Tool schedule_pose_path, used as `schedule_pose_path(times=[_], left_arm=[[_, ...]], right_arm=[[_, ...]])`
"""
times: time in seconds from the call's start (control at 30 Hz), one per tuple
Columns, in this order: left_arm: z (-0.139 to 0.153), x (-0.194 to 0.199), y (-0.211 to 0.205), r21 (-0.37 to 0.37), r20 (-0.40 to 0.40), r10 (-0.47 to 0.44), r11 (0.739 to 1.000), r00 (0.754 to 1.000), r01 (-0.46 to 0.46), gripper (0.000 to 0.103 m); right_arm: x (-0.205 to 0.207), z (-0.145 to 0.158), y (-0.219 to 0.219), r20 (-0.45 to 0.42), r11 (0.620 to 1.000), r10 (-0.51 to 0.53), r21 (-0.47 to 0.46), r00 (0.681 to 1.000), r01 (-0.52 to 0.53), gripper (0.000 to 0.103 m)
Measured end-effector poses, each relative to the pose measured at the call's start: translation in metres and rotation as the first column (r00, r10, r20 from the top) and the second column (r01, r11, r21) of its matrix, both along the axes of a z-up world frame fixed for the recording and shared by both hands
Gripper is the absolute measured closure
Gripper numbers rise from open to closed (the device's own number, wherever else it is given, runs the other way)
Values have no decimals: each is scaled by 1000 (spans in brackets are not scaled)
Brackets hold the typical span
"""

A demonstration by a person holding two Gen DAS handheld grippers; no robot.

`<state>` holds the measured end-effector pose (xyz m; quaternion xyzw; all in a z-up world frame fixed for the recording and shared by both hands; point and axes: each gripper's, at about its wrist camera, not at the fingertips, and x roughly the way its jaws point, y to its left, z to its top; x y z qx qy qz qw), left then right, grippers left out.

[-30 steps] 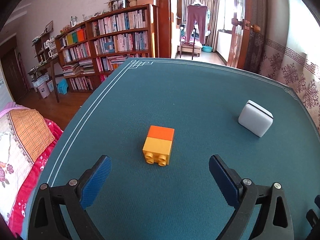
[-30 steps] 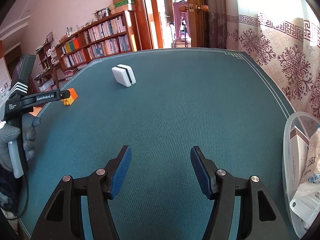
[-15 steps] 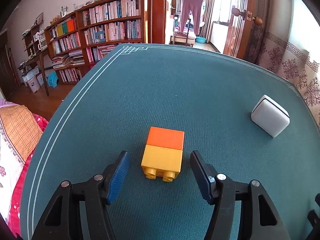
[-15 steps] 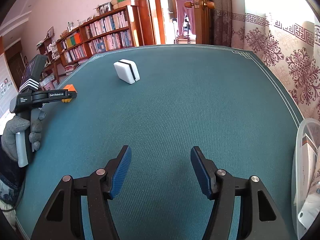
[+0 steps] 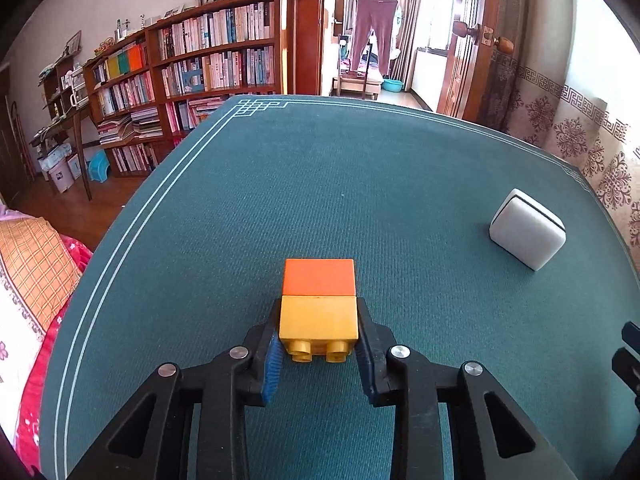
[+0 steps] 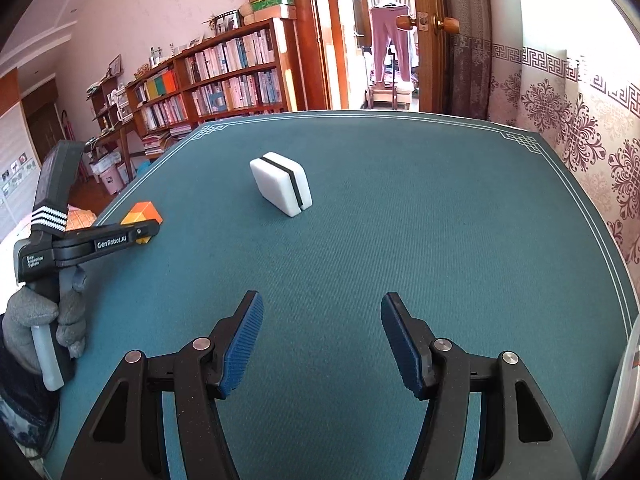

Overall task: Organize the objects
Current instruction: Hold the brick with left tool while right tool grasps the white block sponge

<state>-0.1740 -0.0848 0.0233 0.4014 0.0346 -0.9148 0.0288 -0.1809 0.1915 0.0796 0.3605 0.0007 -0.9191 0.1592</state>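
Since a second ago, closed in around the toy block [image 5: 319,312] and now gripping its yellow half: left tool [image 5: 319,350]. On the green tabletop [image 6: 400,208], half open and empty: right tool [image 6: 322,344]. Nearby, standing apart: white eraser [image 6: 281,187].

The block [image 5: 318,312] is showing orange over yellow. The counter [image 5: 320,184] is wearing teal with thin white border lines. The eraser [image 6: 281,188] is gleaming white with one black stripe. Both claws' pads [image 6: 242,348] are showing ribbed blue on black arms.

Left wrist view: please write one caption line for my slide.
Left gripper, jaws just closed, clamps the yellow-and-orange block on the green tablecloth; a white eraser lies to the right.
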Motion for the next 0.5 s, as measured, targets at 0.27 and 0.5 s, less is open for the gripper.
schedule_pose_path(times=[0.27, 0.5], left_arm=[[9, 11, 4, 34, -28, -16, 999, 999, 17, 70], [11, 15, 17, 28, -35, -51, 998, 998, 52, 70]], right_arm=[[-46, 4, -20, 34, 1000, 14, -10, 999, -14, 40], [-84, 13, -52, 25, 997, 72, 19, 997, -72, 40]])
